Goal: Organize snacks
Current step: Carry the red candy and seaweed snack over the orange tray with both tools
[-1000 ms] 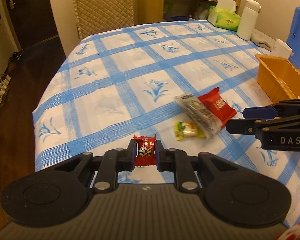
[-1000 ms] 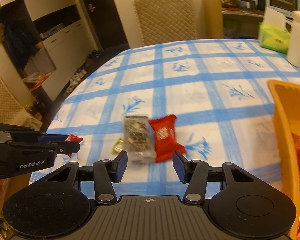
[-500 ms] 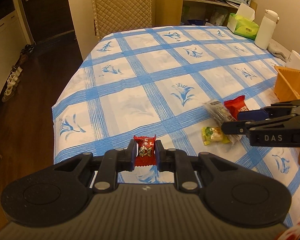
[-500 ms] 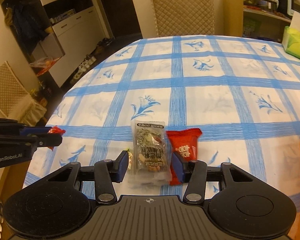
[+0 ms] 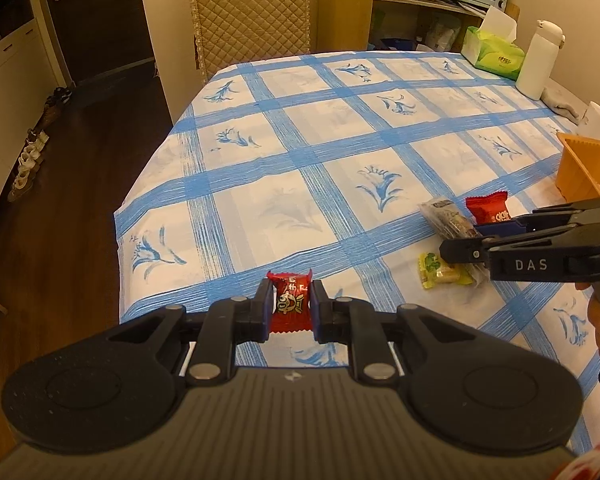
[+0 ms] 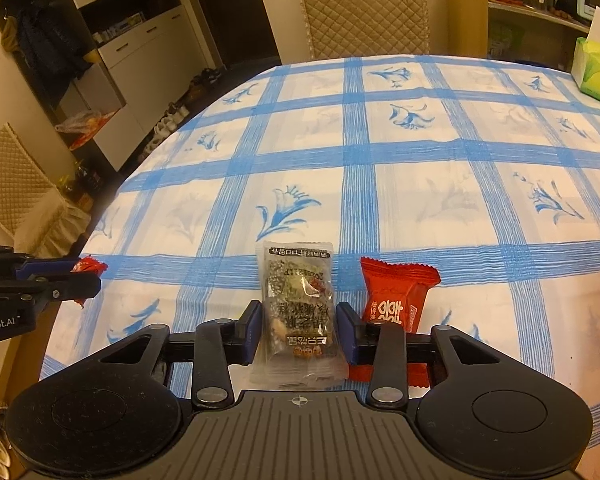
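My left gripper [image 5: 290,306] is shut on a small red candy [image 5: 290,304] and holds it above the table's near left edge; it also shows in the right wrist view [image 6: 86,276]. My right gripper [image 6: 298,326] has its fingers on both sides of a clear nut snack packet [image 6: 298,304] lying on the cloth; I cannot tell if the pads touch it. A red snack packet [image 6: 396,300] lies just right of it. In the left wrist view the right gripper [image 5: 456,240] is over the clear packet [image 5: 446,218], with a yellow-green candy [image 5: 440,276] beside it.
An orange basket [image 5: 580,168] stands at the right of the blue-checked tablecloth [image 5: 340,140]. A green tissue box [image 5: 496,56], a white bottle [image 5: 538,64] and a white cup [image 5: 598,120] stand at the far right. A quilted chair [image 5: 252,12] is behind the table.
My right gripper has moved left and down onto the clear packet and narrowed around it. My left gripper, still holding the red candy, has drawn back from the table.
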### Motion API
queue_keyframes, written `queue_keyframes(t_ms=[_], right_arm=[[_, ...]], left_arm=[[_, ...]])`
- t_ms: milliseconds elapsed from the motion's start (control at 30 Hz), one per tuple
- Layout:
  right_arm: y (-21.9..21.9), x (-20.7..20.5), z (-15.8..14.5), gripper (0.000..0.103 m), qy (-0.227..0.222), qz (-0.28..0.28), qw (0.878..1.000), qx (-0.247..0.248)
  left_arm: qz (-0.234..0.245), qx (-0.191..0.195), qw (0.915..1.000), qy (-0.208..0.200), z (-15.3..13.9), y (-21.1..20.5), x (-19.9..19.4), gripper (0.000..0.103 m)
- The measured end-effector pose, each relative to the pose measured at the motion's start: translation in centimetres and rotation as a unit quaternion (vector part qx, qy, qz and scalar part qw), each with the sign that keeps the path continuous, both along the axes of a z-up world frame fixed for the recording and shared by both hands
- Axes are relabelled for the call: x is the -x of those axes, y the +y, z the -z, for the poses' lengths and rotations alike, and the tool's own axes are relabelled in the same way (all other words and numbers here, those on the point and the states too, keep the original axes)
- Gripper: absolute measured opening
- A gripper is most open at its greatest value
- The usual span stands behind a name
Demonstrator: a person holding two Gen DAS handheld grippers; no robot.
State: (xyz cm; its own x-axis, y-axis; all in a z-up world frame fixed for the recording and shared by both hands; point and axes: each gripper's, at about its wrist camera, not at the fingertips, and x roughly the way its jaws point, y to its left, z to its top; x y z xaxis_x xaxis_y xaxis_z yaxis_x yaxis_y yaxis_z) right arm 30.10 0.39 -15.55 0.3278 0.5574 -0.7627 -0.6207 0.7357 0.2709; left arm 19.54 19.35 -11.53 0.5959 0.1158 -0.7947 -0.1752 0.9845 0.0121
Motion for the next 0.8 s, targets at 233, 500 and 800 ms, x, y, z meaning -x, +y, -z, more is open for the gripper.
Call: queue_keyframes(t_ms=[233, 500, 800], right_arm=[[-0.1, 0.9, -1.0, 0.037, -0.007, -0.001, 1.0, -0.009], [-2.3, 2.6, -3.6, 0.037, -0.005, 0.018, 0.999, -0.046], [-6.8, 5.9, -5.6, 0.037, 0.008, 0.041, 0.997, -0.067]], left_arm=[[0.005, -0.002, 1.0, -0.003, -0.4, -0.5, 0.0, 0.017], [0.018, 0.0, 0.9998, -0.011, -1.4, -2.3, 0.5, 0.017], [0.046, 0.015, 0.9985, -0.025, -3.0, -5.7, 1.8, 0.017]])
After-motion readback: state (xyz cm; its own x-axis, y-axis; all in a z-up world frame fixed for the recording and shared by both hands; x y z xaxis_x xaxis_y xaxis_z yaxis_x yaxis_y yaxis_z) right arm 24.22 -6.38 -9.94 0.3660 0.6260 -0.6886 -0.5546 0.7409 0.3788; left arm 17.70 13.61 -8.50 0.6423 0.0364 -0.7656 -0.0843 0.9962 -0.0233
